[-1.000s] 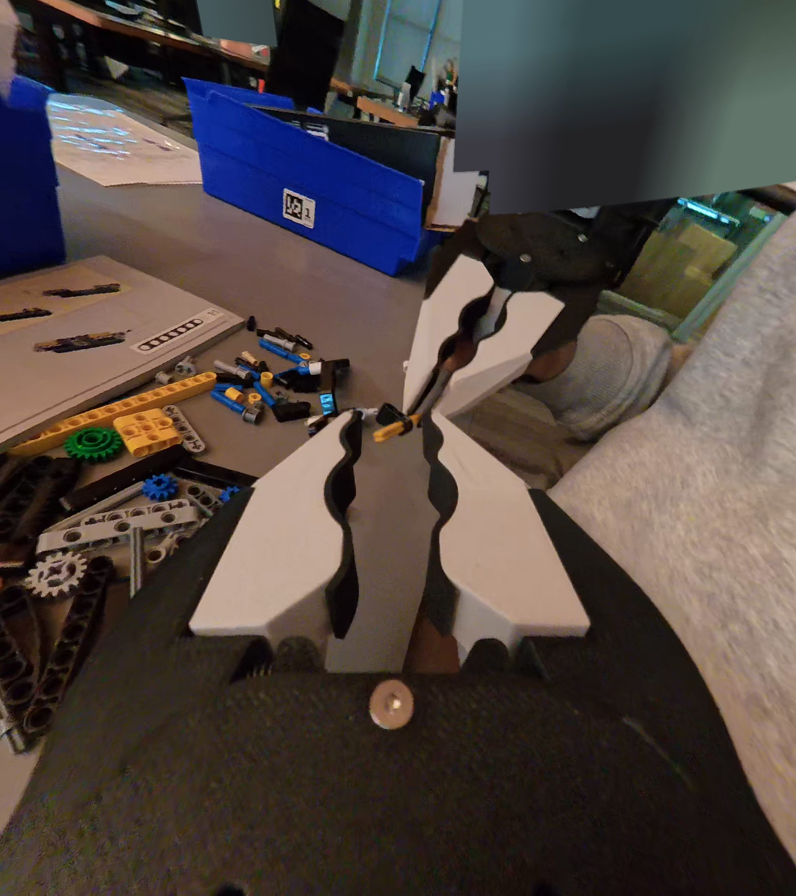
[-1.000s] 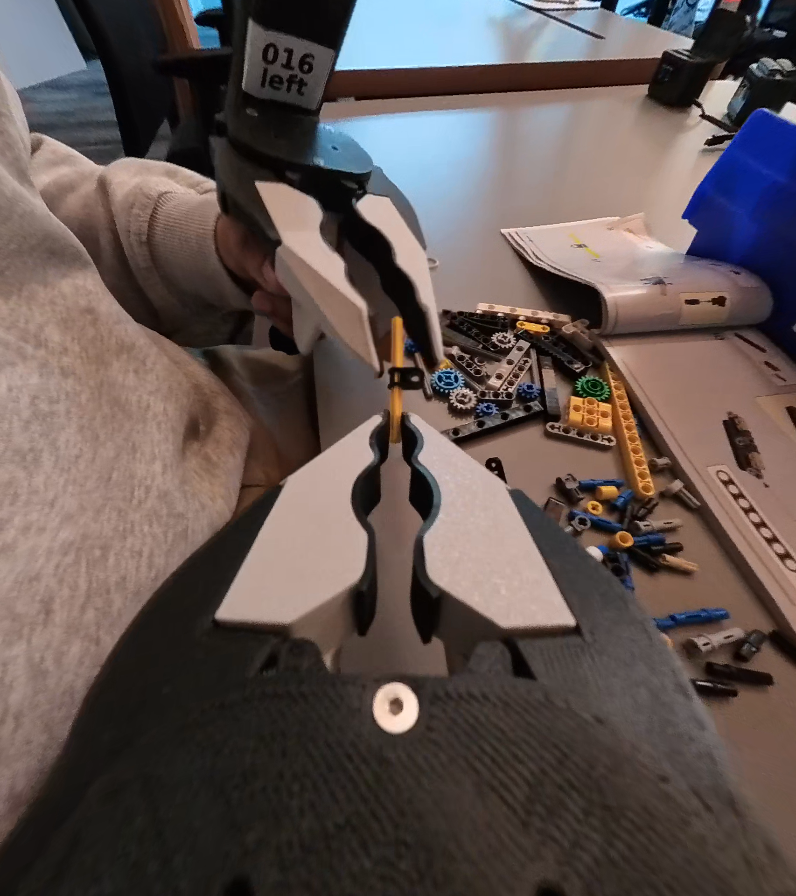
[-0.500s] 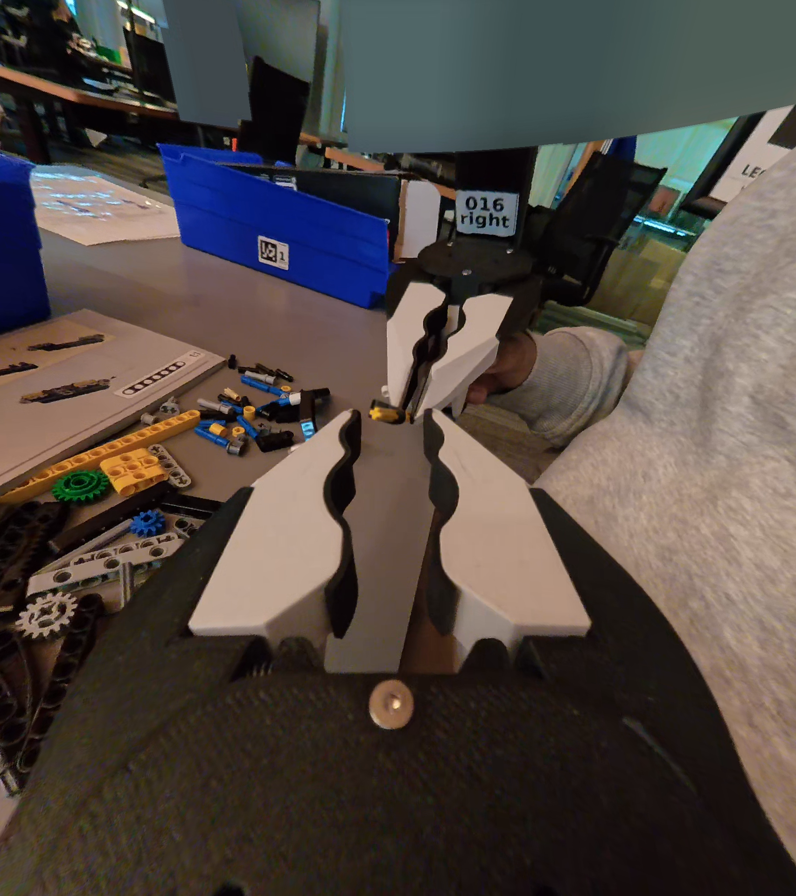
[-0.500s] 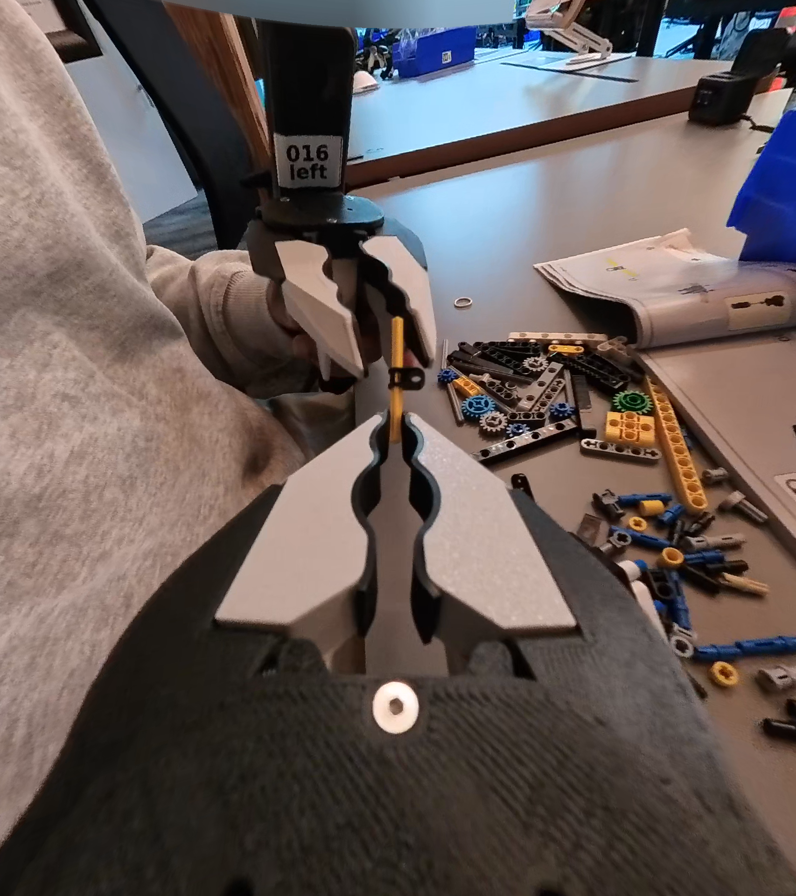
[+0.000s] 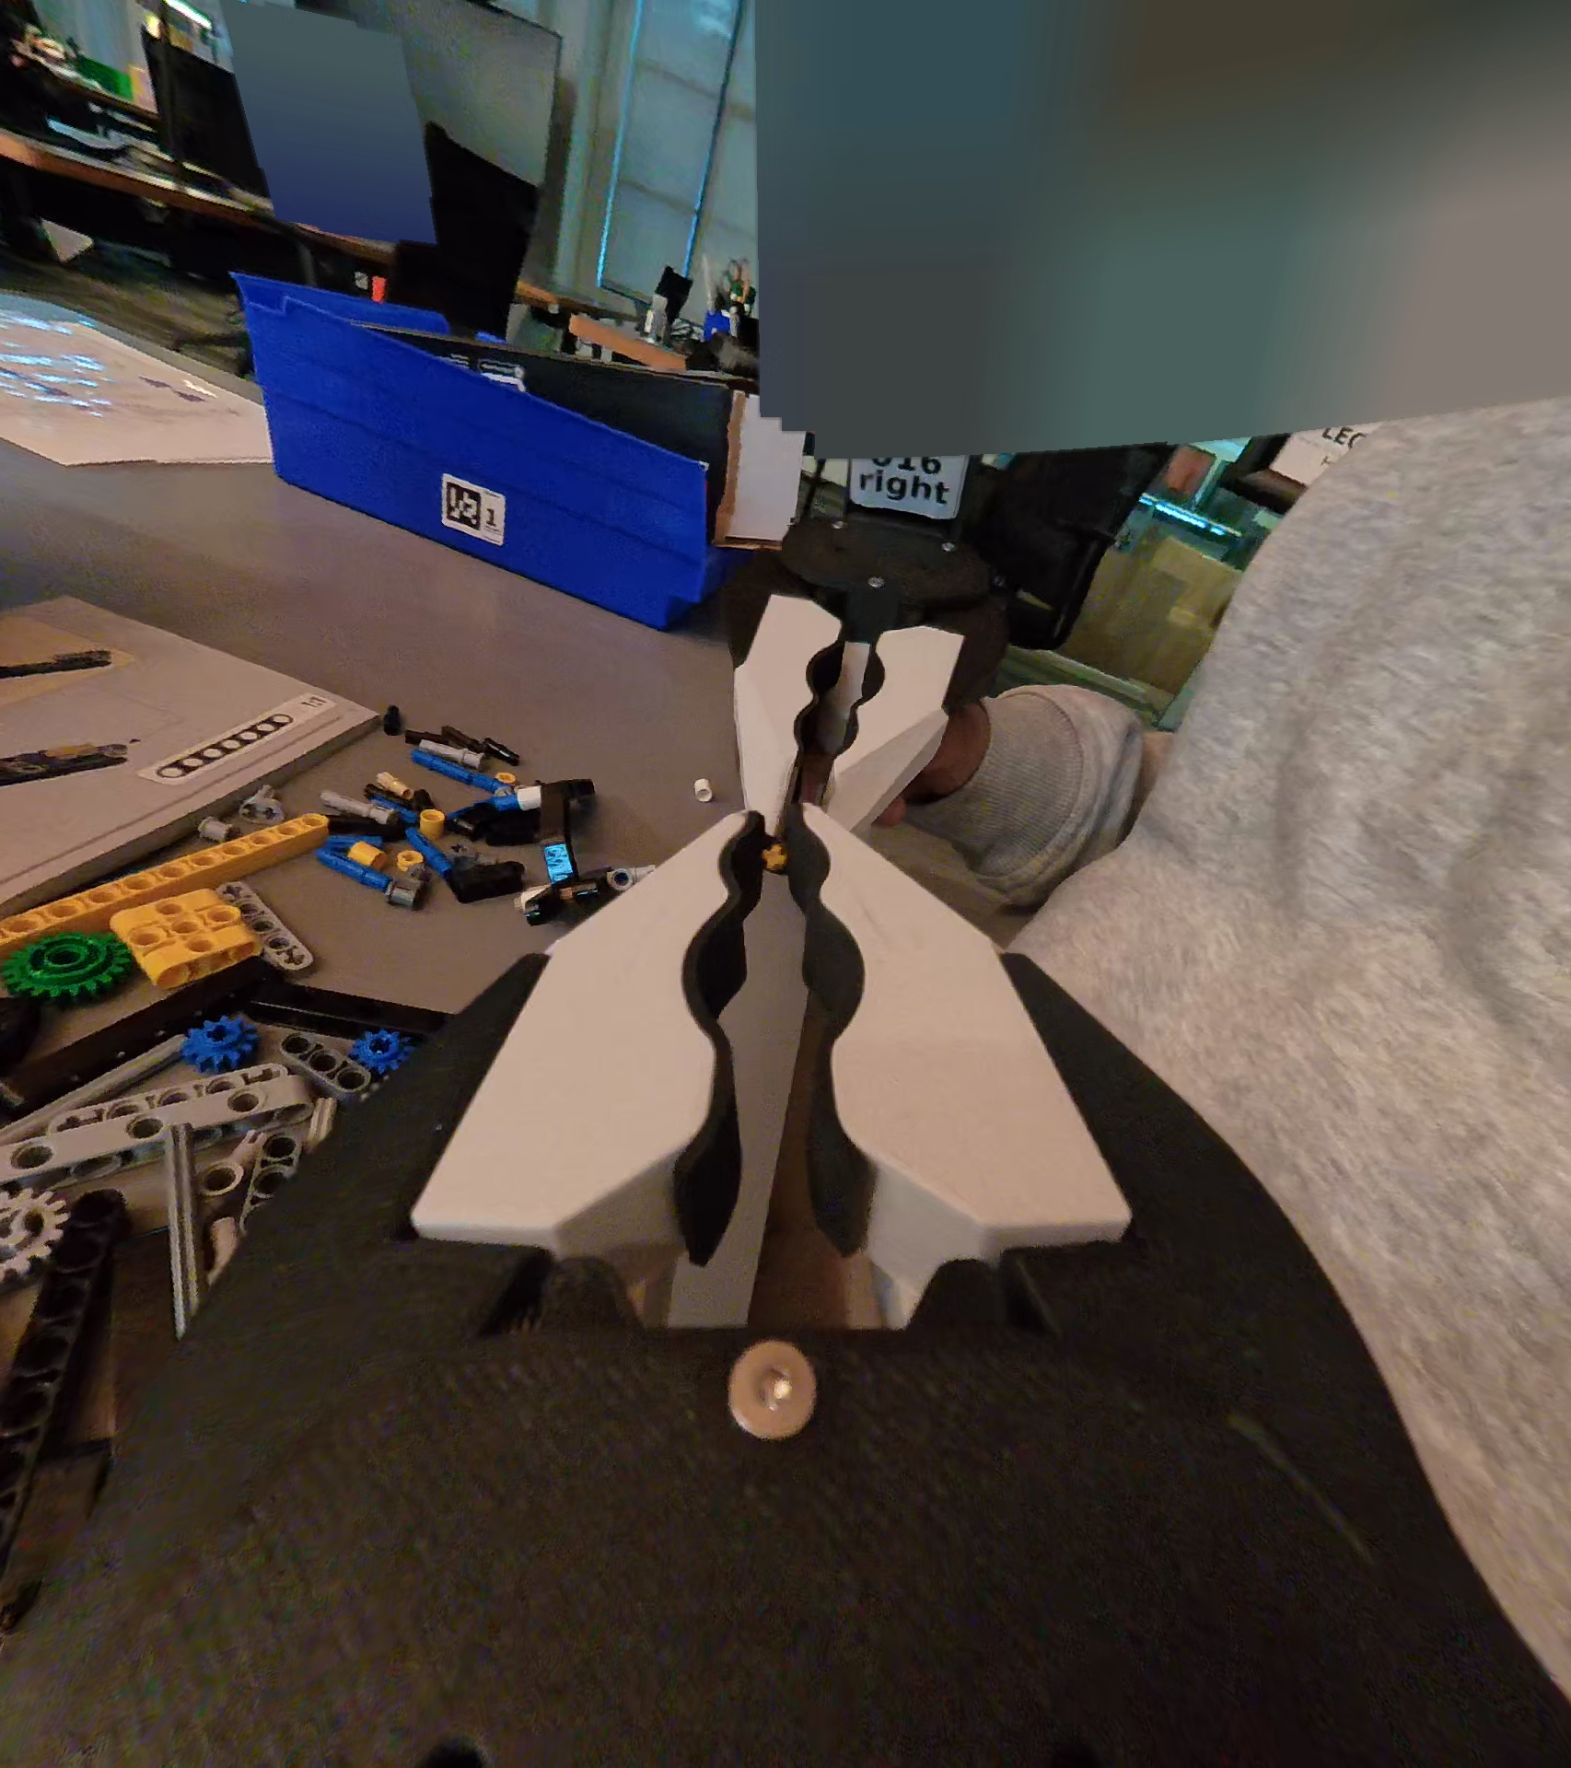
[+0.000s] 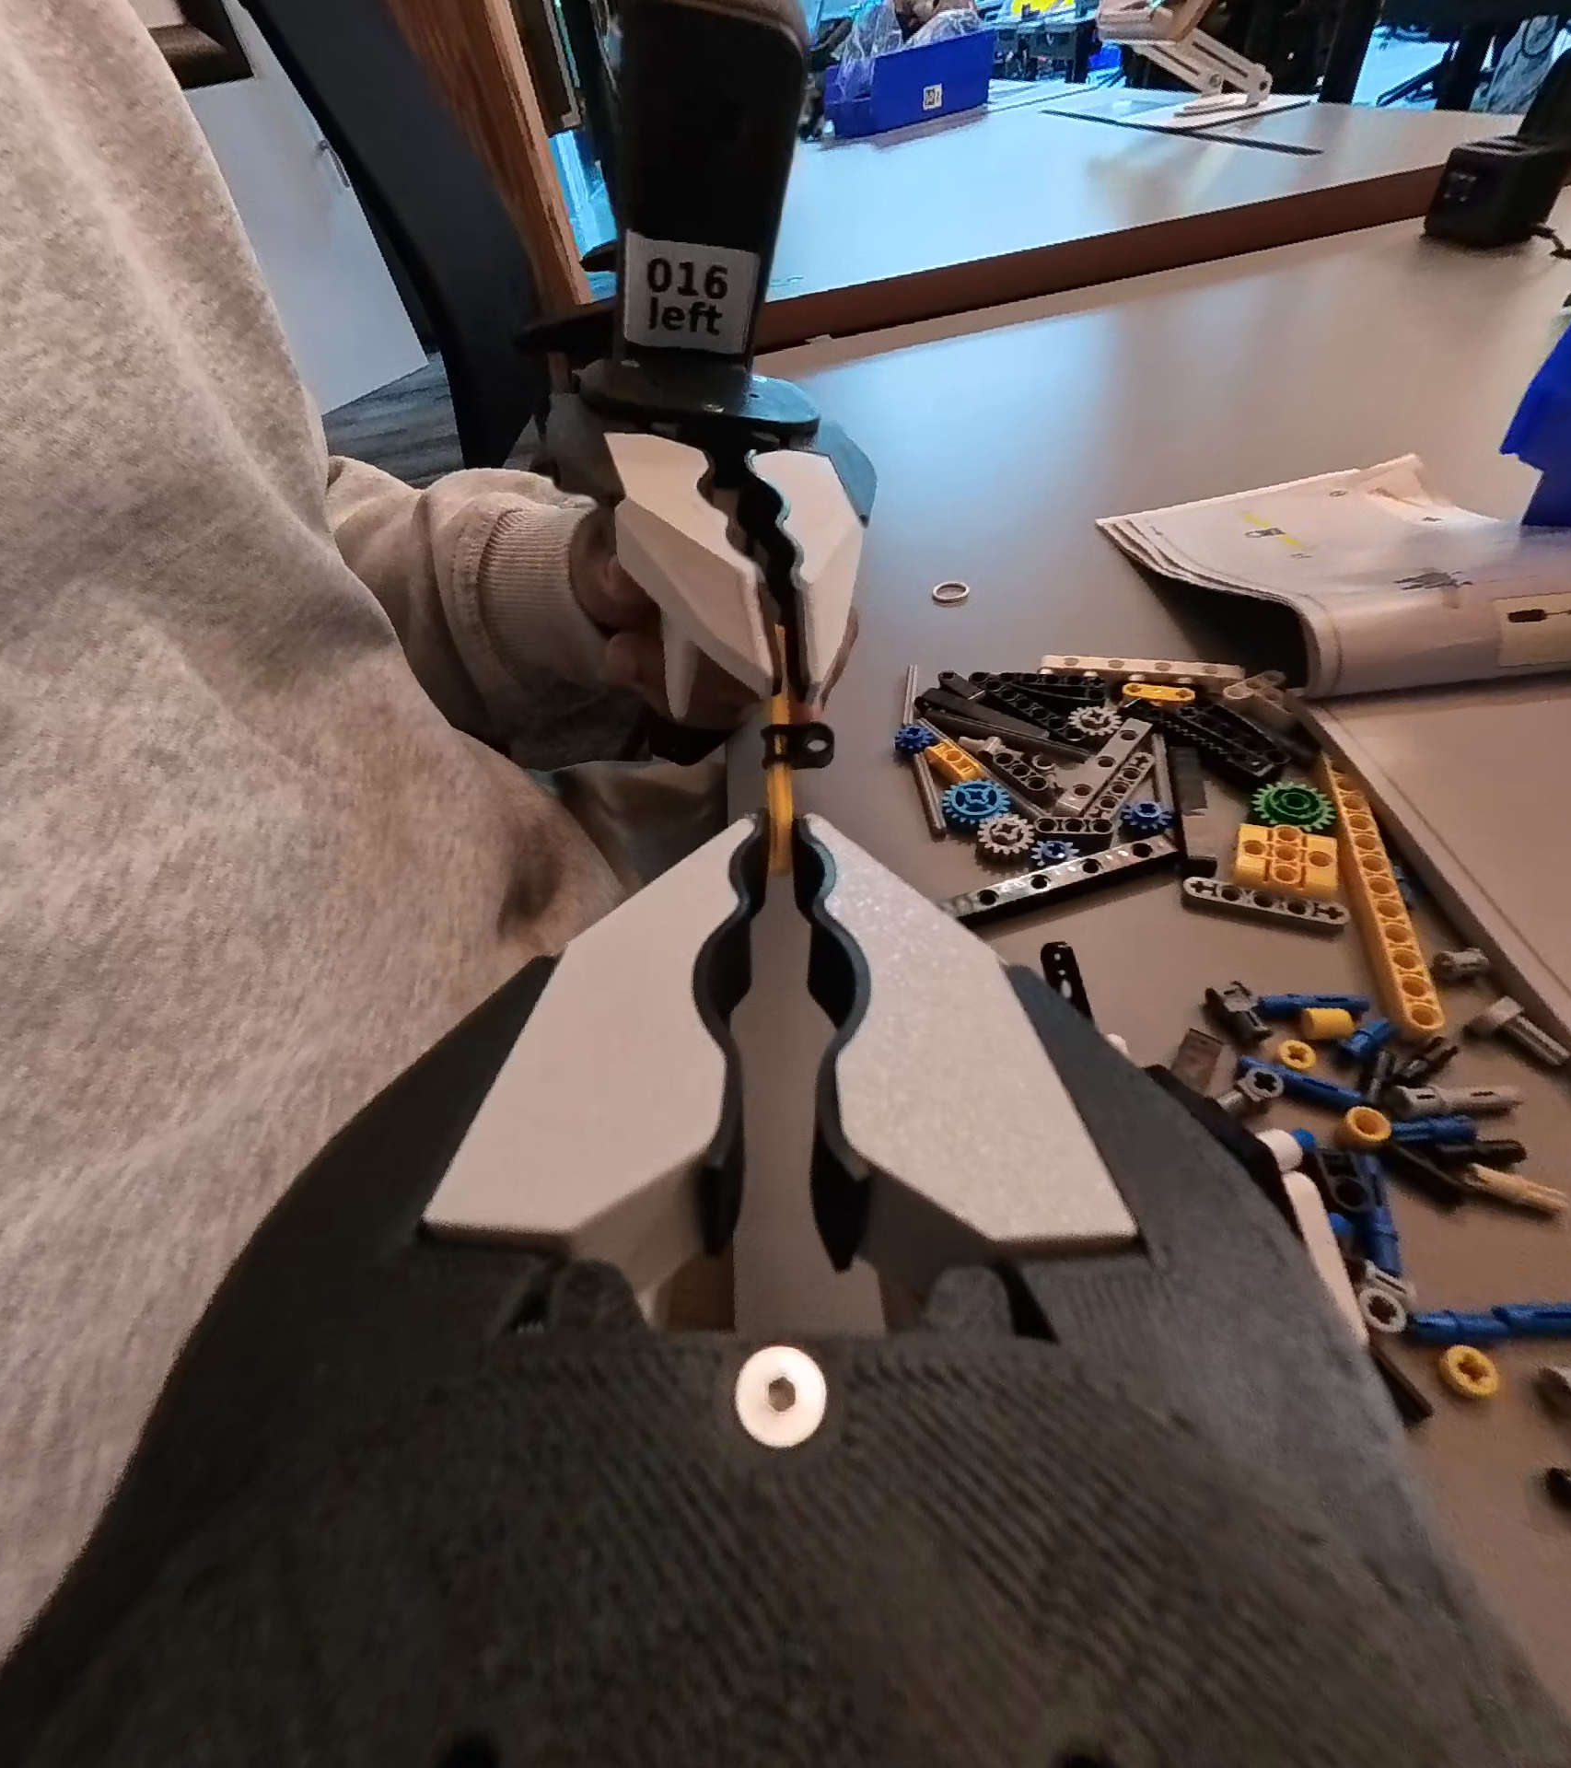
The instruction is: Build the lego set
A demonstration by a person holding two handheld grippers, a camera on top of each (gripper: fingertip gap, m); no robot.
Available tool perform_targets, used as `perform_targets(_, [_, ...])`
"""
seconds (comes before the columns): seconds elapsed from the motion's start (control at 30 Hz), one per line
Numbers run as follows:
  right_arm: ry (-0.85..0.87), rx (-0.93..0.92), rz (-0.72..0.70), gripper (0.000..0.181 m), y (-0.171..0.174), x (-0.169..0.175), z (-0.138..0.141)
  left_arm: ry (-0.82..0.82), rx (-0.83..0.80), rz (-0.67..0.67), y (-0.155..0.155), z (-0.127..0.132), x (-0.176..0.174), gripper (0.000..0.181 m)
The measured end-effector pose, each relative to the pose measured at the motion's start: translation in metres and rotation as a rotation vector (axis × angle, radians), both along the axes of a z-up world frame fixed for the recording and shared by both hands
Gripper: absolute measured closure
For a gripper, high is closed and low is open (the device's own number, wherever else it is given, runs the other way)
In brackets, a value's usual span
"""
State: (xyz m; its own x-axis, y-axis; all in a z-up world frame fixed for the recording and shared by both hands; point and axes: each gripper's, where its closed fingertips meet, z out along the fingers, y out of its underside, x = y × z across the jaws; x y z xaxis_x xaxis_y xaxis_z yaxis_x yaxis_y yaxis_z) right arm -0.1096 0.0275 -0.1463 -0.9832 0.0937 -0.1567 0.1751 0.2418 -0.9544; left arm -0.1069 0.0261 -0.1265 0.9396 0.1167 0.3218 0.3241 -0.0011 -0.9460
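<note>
A thin yellow axle (image 6: 779,804) carries a small black connector (image 6: 798,746) at its middle. My right gripper (image 6: 780,834) is shut on the near end of the axle. My left gripper (image 6: 786,681) faces it and is shut on the far end. In the left wrist view the left gripper (image 5: 774,830) pinches the yellow axle tip (image 5: 773,854), and the right gripper (image 5: 801,799) meets it tip to tip. The axle is held in the air above the table's near edge, close to the person's body.
Loose black, grey, blue and yellow pieces (image 6: 1097,765) lie on the grey table (image 6: 1145,383), with a long yellow beam (image 6: 1375,890) and a green gear (image 6: 1289,804). Instruction pages (image 5: 45,727) and blue bins (image 5: 495,459) stand behind. A grey sweatshirt (image 6: 141,765) fills one side. My two grippers' fingertips are within a few centimetres of each other.
The left gripper's fingers, open around the axle's far end before, have shut on it. Both grippers and the axle have lifted and moved farther from the pile.
</note>
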Motion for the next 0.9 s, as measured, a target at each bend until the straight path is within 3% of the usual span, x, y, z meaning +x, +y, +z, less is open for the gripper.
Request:
perform_targets(0.17, [0.055, -0.014, -0.049, 0.177, 0.0, -0.006, 0.005, -0.105, 0.037, 0.007, -0.002, 0.003, -0.008, 0.179])
perform_targets(0.23, [0.087, -0.017, -0.089, 0.166, 0.001, -0.012, 0.006, -0.156, 0.058, 0.026, -0.004, 0.004, -0.014, 0.179])
perform_targets(0.3, [0.143, -0.021, -0.17, 0.144, 0.005, -0.023, 0.01, -0.217, 0.087, 0.039, -0.006, 0.005, -0.02, 0.179])
perform_targets(0.4, [0.291, 0.005, -0.261, 0.133, 0.011, -0.033, 0.017, -0.332, 0.117, 0.062, -0.01, 0.002, -0.031, 0.179])
perform_targets(0.67, [0.87, 0.208, -0.363, 0.152, 0.006, -0.033, 0.015, -0.502, 0.152, 0.061, -0.011, -0.004, -0.041, 0.18])
perform_targets(0.9, [0.933, 0.268, -0.322, 0.161, 0.0, -0.028, 0.006, -0.584, 0.211, 0.003, -0.006, 0.001, -0.035, 0.18])
